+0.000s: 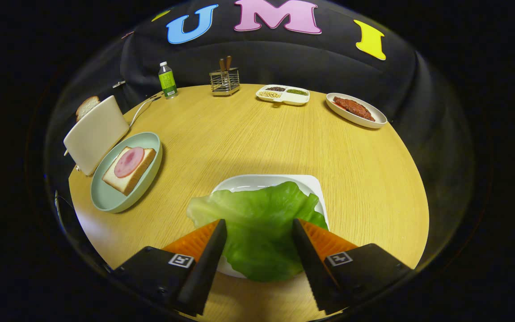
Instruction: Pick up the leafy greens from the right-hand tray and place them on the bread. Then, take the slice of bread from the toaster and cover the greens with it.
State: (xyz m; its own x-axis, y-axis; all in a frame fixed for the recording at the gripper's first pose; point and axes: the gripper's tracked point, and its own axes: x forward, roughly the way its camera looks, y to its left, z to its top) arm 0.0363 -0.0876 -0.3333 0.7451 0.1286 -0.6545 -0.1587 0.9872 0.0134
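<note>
We see a broad, crinkled sheet of light green leafy greens [259, 223] lying on a white square tray [257, 181] on the round pale wooden table [248, 134]. The leaf has a wavy edge and faint veins, and it overhangs the tray's near-left rim. Our gripper [259, 228] hangs over it with its fingers set wide apart, the leaf showing between them; we cannot tell whether the tips touch it.

Further off to the left, a pale green round plate [105, 201] holds a slice of white bread [143, 167] topped with a round pink slice of ham [128, 162]. Just beyond the plate stands a cream toaster [95, 133] with a slice of toast [86, 106] poking up from it.
</note>
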